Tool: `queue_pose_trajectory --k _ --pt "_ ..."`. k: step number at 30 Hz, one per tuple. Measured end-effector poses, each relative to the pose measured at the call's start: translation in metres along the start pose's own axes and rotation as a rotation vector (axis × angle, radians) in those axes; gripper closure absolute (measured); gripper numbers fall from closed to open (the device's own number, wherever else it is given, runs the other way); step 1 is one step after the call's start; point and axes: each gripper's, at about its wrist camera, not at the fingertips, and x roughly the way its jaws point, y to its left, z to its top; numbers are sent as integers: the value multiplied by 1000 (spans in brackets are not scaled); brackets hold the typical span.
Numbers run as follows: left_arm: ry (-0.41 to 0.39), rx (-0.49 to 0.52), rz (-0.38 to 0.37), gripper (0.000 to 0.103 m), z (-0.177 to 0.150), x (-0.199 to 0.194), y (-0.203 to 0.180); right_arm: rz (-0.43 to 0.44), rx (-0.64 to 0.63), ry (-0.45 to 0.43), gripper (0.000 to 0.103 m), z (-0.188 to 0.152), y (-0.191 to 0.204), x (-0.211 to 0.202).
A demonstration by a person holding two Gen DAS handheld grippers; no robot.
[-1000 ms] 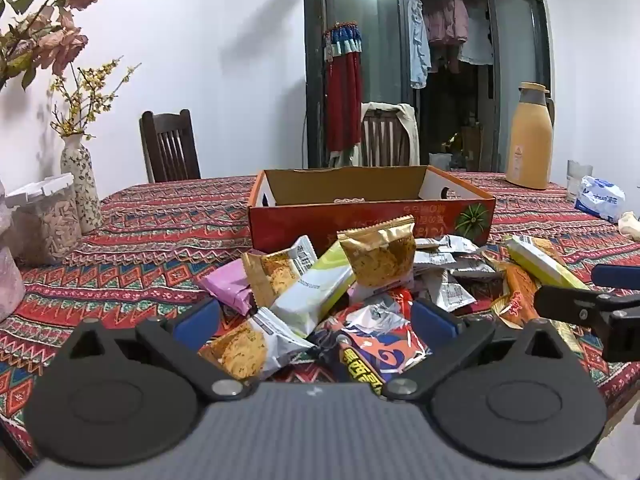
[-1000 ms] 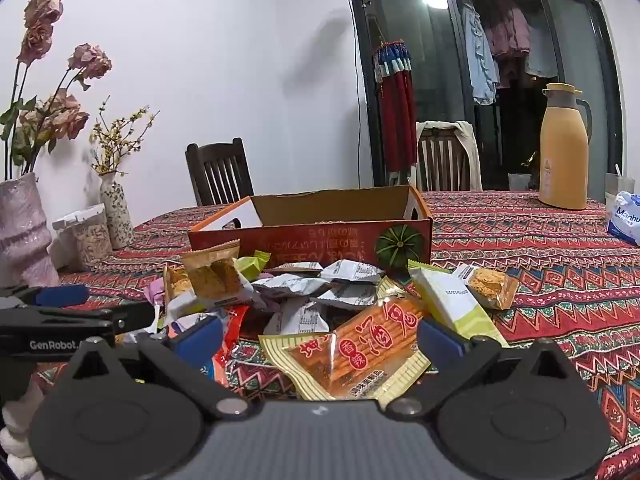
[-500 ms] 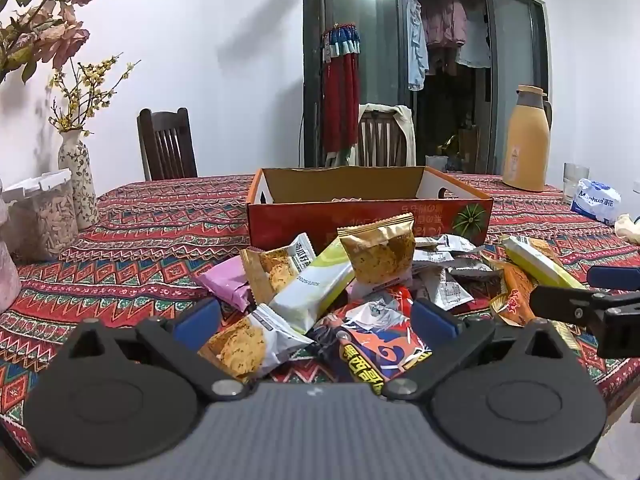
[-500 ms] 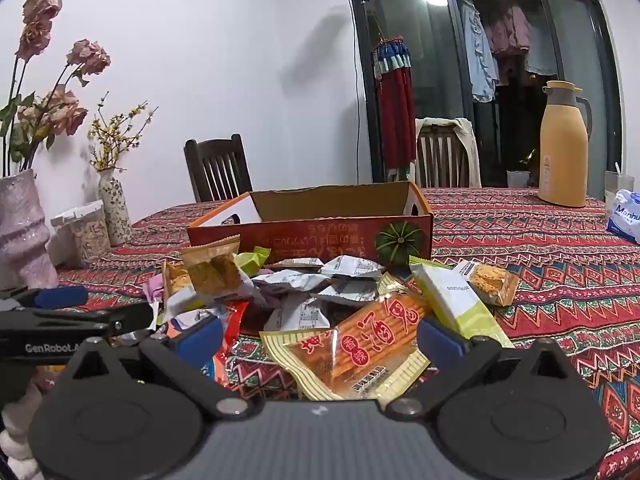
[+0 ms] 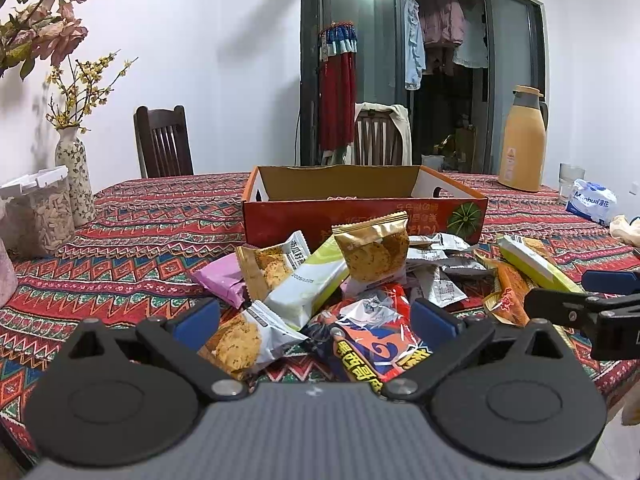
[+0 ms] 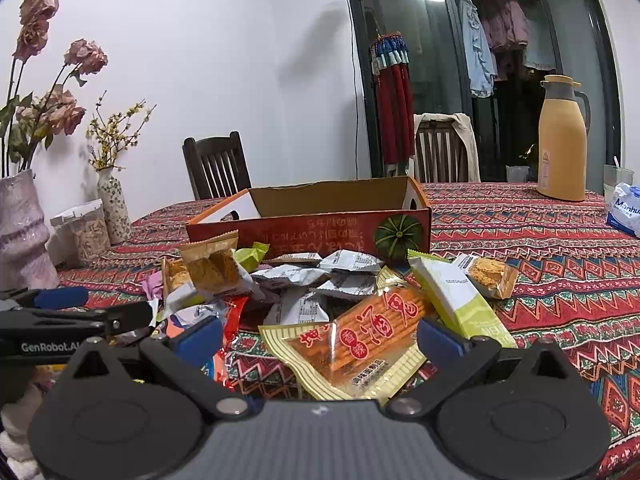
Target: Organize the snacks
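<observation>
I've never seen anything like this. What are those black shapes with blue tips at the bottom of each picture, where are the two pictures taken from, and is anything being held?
There is no robot here. A person holds a two-finger gripper in each hand, and each has a camera looking forward along its fingers. One picture looks out from the left gripper, the other from the right gripper. The black arms with blue pads are those fingers. Each gripper also shows at the edge of the other's picture.

Both are open and hold nothing. On the patterned tablecloth lies a pile of snack packets, and behind it stands an open red cardboard box. Vases of flowers and a yellow jug also stand on the table.
</observation>
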Motion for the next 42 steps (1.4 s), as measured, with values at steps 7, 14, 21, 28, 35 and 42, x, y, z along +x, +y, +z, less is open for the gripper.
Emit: queue_pose_trajectory --k 7,14,21,28,35,42 --pt "-1 -2 -2 0 -1 -1 0 0 0 -1 0 0 1 -1" --pt "1 -4 -1 0 -1 -1 0 -2 0 -4 0 -1 2 -2" --pt "0 -7 -2 0 -1 -3 1 -2 0 -3 0 -1 2 -2" --pt "3 -10 -4 0 -2 -2 1 -2 1 -2 0 -2 1 -2" --pt "4 -10 -4 0 -1 -2 2 -2 1 -3 0 -2 1 -2" --pt "3 -10 -4 0 -1 -2 2 -3 1 -2 0 -2 1 -2"
